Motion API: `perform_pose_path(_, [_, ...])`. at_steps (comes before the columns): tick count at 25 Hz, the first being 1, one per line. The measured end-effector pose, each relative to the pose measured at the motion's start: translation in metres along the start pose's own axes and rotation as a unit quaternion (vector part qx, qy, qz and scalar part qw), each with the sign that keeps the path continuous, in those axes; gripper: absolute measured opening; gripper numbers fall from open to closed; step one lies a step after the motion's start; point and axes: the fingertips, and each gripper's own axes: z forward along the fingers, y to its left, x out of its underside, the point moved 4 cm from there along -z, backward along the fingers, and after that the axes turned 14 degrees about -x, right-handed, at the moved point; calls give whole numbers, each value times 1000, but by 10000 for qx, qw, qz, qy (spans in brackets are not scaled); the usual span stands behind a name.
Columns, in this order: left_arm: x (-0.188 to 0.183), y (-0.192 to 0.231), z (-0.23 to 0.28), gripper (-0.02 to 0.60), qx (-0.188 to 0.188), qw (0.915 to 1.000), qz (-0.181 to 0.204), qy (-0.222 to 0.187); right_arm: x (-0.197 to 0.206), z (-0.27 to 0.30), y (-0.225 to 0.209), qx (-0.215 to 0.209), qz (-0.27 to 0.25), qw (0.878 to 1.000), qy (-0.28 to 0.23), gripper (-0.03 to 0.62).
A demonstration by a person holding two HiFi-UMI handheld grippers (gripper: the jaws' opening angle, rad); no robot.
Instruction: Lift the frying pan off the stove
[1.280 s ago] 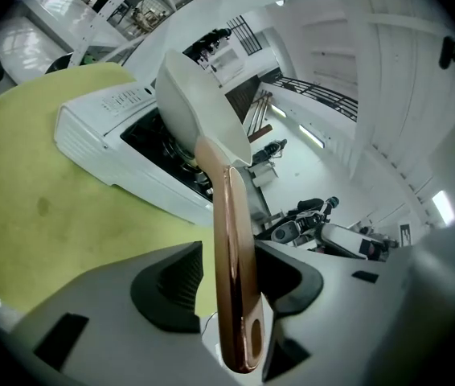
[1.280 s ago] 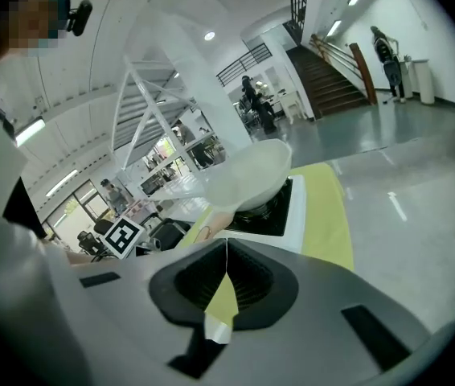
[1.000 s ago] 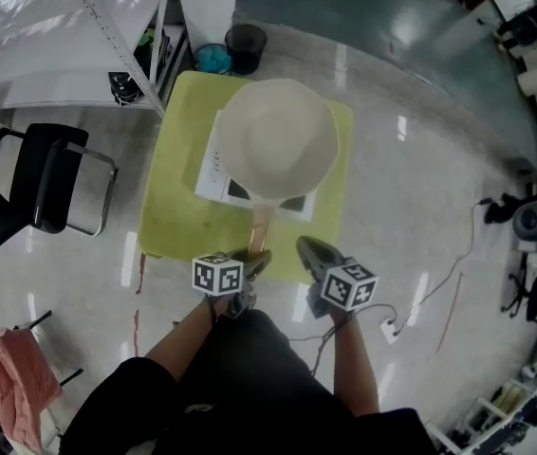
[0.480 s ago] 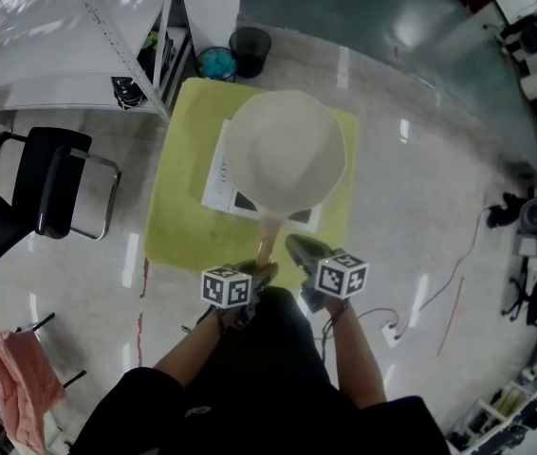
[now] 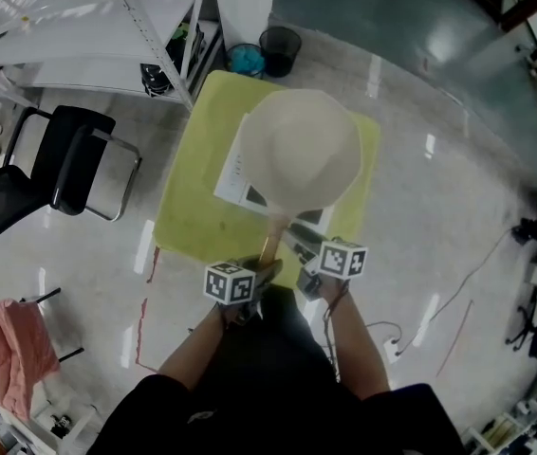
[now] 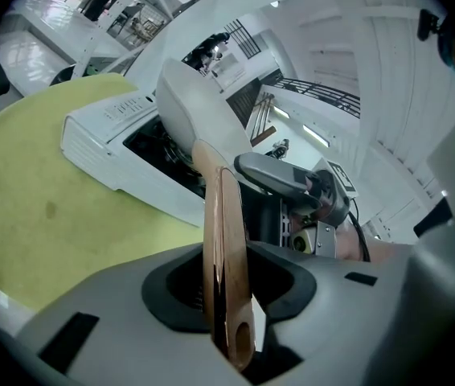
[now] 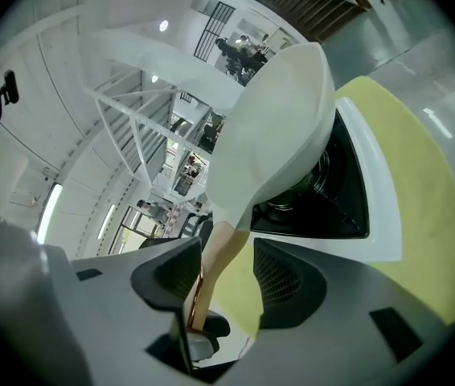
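Frying pan (image 5: 304, 150) sits over the white stove (image 5: 235, 173), which stands on the yellow-green desk (image 5: 193, 216). Its wooden handle (image 5: 272, 243) points back at me. In the gripper views the pan looks tipped and prob. just clear of the burner, but I can't say for sure.

My left hand-held gripper (image 5: 261, 271) is pinched on the handle near its end, w/ the hanging hole just behind the pads. My right hand-held gripper (image 5: 299, 249) is opening. The handle is between its jaws, lying along one pad w/ the other pad standing off, so it gives no real hold.

Risks:
- Whole pan now hangs on one grip far from the bowl. That's a long lever, so the bowl could sag or roll about the handle.
- Handle is smooth, glossy wood, so it could slide thru the left pads.
- If it drops, the pan's rim hits the stove's top and could shove the stove across the desk.
- The opening right jaw could nudge the handle sideways.

Around: black chair (image 5: 69, 159) off to my left, white rack (image 5: 107, 36) beyond it, dark bin (image 5: 278, 50) and blue bin (image 5: 246, 60) past the desk's far edge, pink cloth (image 5: 17, 349) on the floor, cable (image 5: 458, 292) to my right. Nothing stands above the pan, so straight up is free.
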Motion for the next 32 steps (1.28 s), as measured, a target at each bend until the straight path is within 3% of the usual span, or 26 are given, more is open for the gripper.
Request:
perform_pose_path(6, [-3, -2, 0, 149, -50, 9999, -15, -104, -10, 23, -3, -317, 185, 9993, 86, 227])
perform_pose_path(14, [0, -6, -2, 149, -160, 9998, -21, -137, -13, 37, -10, -443, 359, 9982, 201, 232])
perform_pose_path(25, [0, -3, -1, 149, -120, 9998, -44, -150, -12, 58, -9, -385, 6, 9990, 226, 245])
perform_pose_path(32, [-2, -1, -3, 149, -65, 9999, -28, -131, -10, 72, -10, -745, 102, 9965, 355, 249])
